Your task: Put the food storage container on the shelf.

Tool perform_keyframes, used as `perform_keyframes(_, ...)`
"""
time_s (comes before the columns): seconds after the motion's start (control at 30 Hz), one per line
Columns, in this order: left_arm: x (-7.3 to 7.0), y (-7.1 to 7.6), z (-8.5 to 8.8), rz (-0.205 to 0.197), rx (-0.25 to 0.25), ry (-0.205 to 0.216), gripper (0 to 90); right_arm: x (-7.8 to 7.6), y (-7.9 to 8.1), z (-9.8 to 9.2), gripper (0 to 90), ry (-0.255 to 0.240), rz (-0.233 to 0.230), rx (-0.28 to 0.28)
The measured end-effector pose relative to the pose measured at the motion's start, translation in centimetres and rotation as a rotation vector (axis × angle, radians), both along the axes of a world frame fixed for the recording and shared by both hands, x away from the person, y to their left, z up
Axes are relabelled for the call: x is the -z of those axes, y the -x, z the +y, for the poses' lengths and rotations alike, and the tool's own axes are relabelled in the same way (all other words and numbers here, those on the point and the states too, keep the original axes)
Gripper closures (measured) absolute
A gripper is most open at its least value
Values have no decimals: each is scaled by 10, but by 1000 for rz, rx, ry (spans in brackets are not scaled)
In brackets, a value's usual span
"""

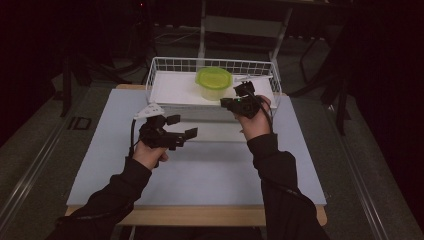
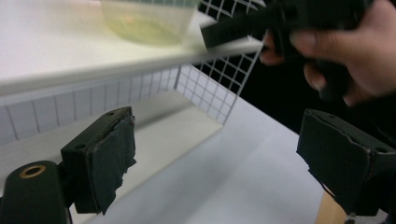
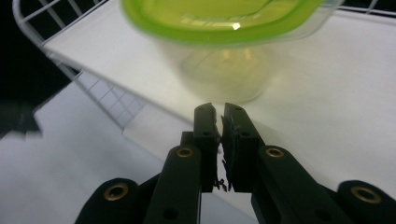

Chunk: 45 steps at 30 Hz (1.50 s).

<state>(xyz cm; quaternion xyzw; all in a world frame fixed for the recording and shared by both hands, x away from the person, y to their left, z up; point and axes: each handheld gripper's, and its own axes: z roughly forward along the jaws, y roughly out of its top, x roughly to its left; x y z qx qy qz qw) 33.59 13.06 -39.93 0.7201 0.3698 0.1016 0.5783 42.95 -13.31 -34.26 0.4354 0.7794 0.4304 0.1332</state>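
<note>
In the high view, a clear container with a green lid (image 1: pixel 214 83) is seen standing on the white shelf board of a white wire basket (image 1: pixel 160 67) at the far edge of the pale surface (image 1: pixel 210 170). The right tool (image 1: pixel 239 96) is held just beside the container, at its right, at the basket's front edge; whether it touches the container cannot be told. The left tool (image 1: pixel 181 126) is held over the surface in front of the basket, well apart from the container, with its jaws spread wide and nothing between them. In the left gripper view, the left tool (image 2: pixel 219 158) is shown with its two black jaws far apart and empty; the container's clear base (image 2: pixel 147 21) is seen above on the board, and the person's right hand (image 2: pixel 359 51) with its tool appears at upper right. In the right gripper view, the right tool (image 3: pixel 219 122) is shown with its jaws drawn together, only a thin slit left between the pads, nothing gripped; the container (image 3: pixel 224 46) is seen close ahead and above the tips, blurred, resting on the white board.
</note>
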Motion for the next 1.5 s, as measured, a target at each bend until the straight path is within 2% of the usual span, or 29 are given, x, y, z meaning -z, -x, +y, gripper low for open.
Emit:
perform_keyframes(0.13, 7, 6, -3, -12, 21, -3, 123, -1, -7, -4, 831, -51, 0, 24)
perform_keyframes(0.37, 15, 14, -9, -15, 46, -2, 123, -3, -22, -7, 796, -62, 8, 64)
perform_keyframes(0.53, 15, 16, -9, -18, 51, -3, 123, -3, -31, -5, 775, -55, 10, 90)
perform_keyframes(0.67, 14, 18, -5, -24, 52, 7, 122, 0, -30, -5, 760, -65, 21, 98)
perform_keyframes(0.8, 15, 19, 0, -35, 40, 21, 111, 1, -19, -6, 715, -64, 16, 73)
perform_keyframes(0.9, 16, 20, 3, -38, 32, 23, 91, -2, -4, -5, 649, -49, -9, 41)
perform_keyframes(0.97, 15, 20, 4, -40, 29, 21, 74, -4, 8, -4, 572, -49, -32, 18)
perform_keyframes(1.1, 13, 24, 7, -62, 29, 48, 49, -2, 29, -2, 418, -55, -37, -49)
perform_keyframes(1.13, 13, 24, 8, -66, 35, 45, 18, -1, 34, -2, 387, -51, -48, -66)
perform_keyframes(1.2, 12, 27, 10, -81, 37, 48, 18, 3, 44, -2, 313, -49, -60, -84)
perform_keyframes(1.27, 12, 28, 10, -79, 27, 27, 18, 9, 53, -3, 259, -44, -72, -120)
perform_keyframes(1.33, 12, 30, 11, -79, 31, 26, 18, 13, 60, -5, 197, -39, -86, -142)
perform_keyframes(1.37, 11, 32, 13, -84, 29, 17, 18, 16, 63, -6, 194, -37, -90, -143)
perform_keyframes(1.4, 11, 33, 13, -85, 33, 18, 18, 21, 68, -9, 181, -58, -86, -145)
perform_keyframes(1.5, 12, 35, 13, -80, 43, 16, 18, 25, 71, -11, 178, -74, -82, -154)
